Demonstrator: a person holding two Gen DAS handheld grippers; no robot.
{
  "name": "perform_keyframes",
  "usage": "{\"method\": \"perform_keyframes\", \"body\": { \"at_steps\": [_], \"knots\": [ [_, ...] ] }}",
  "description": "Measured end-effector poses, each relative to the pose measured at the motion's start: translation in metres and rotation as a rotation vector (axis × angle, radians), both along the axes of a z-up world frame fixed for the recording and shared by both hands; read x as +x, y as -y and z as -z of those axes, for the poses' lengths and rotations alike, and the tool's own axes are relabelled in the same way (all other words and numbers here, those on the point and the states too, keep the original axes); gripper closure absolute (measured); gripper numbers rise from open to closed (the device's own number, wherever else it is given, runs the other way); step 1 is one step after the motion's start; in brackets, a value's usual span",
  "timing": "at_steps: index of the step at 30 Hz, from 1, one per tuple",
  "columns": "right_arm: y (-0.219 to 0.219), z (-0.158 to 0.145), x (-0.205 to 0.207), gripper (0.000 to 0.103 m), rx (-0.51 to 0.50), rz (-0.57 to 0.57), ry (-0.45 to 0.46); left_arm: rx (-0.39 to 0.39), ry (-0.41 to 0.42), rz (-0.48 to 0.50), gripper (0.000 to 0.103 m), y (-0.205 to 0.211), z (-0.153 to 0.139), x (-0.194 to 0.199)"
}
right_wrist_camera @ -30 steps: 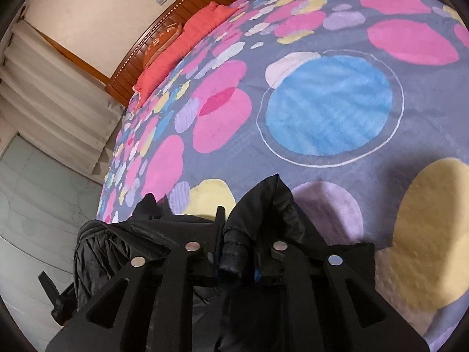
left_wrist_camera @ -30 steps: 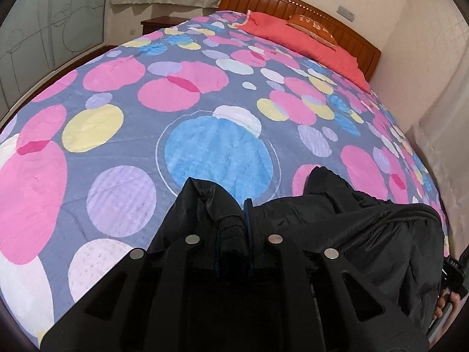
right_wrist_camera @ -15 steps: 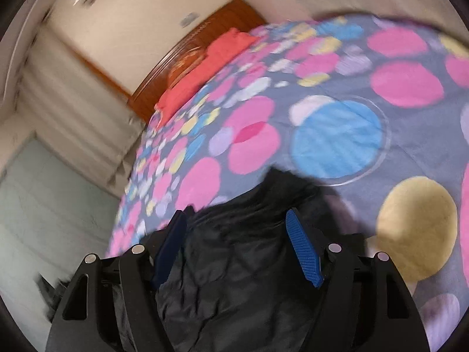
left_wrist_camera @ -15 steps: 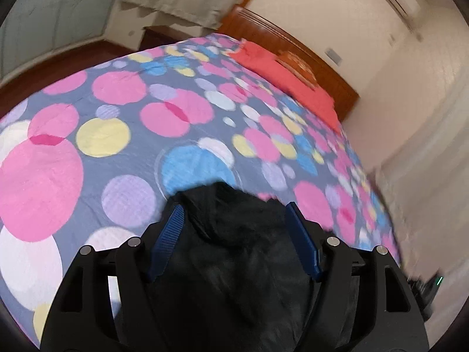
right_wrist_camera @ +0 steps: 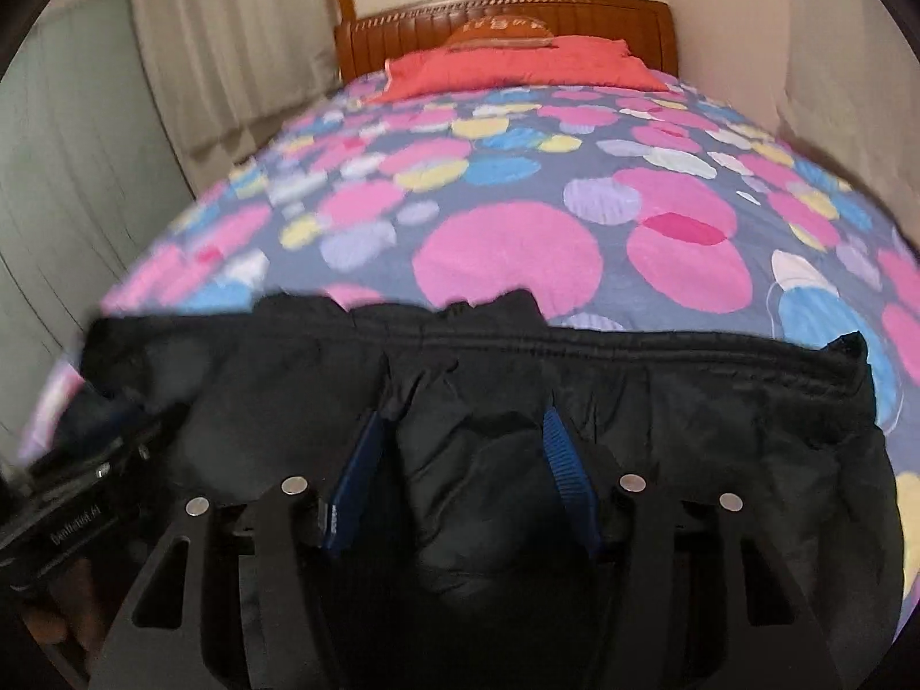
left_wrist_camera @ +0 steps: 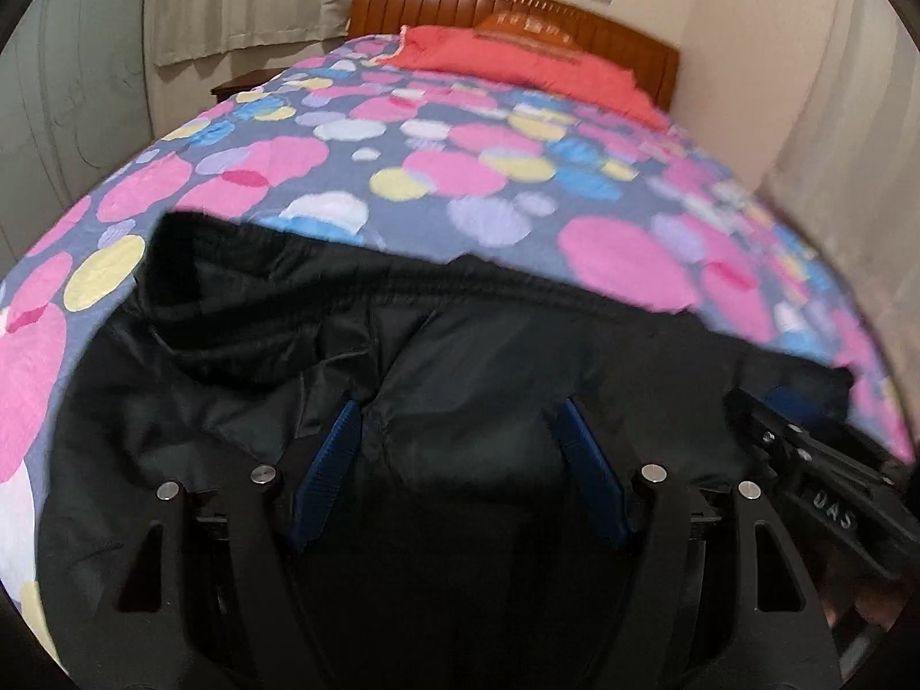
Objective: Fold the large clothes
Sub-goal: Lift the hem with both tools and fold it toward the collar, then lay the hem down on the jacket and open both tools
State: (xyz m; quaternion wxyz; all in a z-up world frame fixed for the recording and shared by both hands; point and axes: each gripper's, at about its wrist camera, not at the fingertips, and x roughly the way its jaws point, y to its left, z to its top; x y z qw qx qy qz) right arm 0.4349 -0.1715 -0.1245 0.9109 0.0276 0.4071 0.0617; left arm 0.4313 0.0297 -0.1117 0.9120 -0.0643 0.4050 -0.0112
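A large black padded garment [left_wrist_camera: 460, 356] lies spread across the near end of the bed, its ribbed hem running left to right; it also shows in the right wrist view [right_wrist_camera: 575, 379]. My left gripper [left_wrist_camera: 460, 437] is open, its blue pads [left_wrist_camera: 336, 454] apart above the black cloth. My right gripper [right_wrist_camera: 463, 443] is open too, blue pads [right_wrist_camera: 566, 460] apart over the cloth. Neither holds anything. The right gripper also shows at the right edge of the left wrist view [left_wrist_camera: 816, 477], and the left gripper at the left edge of the right wrist view [right_wrist_camera: 86, 506].
The bed carries a grey cover with pink, blue and yellow circles [left_wrist_camera: 471, 172]. A red pillow [left_wrist_camera: 517, 57] lies by the wooden headboard [left_wrist_camera: 517, 6]. Curtains [right_wrist_camera: 230, 46] hang on the left, a wall [left_wrist_camera: 747, 57] stands on the right.
Both grippers were shut on the garment a second ago; they have opened and let it go, then drawn back. The garment now lies spread out on the bed.
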Motion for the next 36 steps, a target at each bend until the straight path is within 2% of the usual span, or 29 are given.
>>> {"method": "perform_keyframes", "body": {
  "at_steps": [4,7,10,12,13,15,17,19,22,25,28,36],
  "knots": [
    [0.0,0.028,0.013,0.044,-0.022,0.005,-0.031,0.082,0.001,0.002,0.029,0.011,0.018,0.013],
    [-0.001,0.029,0.015,0.044,-0.027,0.01,-0.039,0.142,-0.014,0.008,0.027,0.02,0.024,0.02],
    [0.008,0.016,0.007,0.044,0.01,0.013,-0.035,0.117,-0.038,0.026,0.027,0.015,0.018,0.017],
    [0.019,-0.001,-0.002,0.044,0.032,0.019,0.004,0.081,-0.04,0.049,0.027,0.004,0.005,0.007],
    [0.03,-0.013,-0.008,0.044,0.022,0.03,0.036,0.068,-0.013,0.05,0.027,-0.004,-0.003,0.001],
    [0.051,-0.026,-0.013,0.043,-0.023,0.071,0.067,0.09,0.061,0.018,0.027,-0.023,-0.022,-0.01],
    [0.071,-0.03,-0.012,0.043,-0.079,0.113,0.078,0.122,0.08,-0.024,0.027,-0.042,-0.027,-0.008],
    [0.092,-0.026,-0.008,0.043,-0.125,0.161,0.057,0.128,0.053,-0.062,0.027,-0.058,-0.022,0.001],
    [0.12,-0.007,-0.001,0.043,-0.105,0.217,0.003,0.093,-0.007,-0.116,0.027,-0.076,-0.005,0.013],
    [0.133,0.02,0.005,0.042,-0.05,0.229,-0.052,0.138,-0.043,-0.122,0.027,-0.073,0.015,0.021],
    [0.131,0.031,0.007,0.039,-0.055,0.237,-0.045,0.152,-0.047,-0.124,0.024,-0.069,0.024,0.026],
    [0.133,0.041,0.008,0.037,-0.024,0.245,-0.014,0.111,-0.031,-0.135,0.019,-0.072,0.04,0.03]
  ]
}}
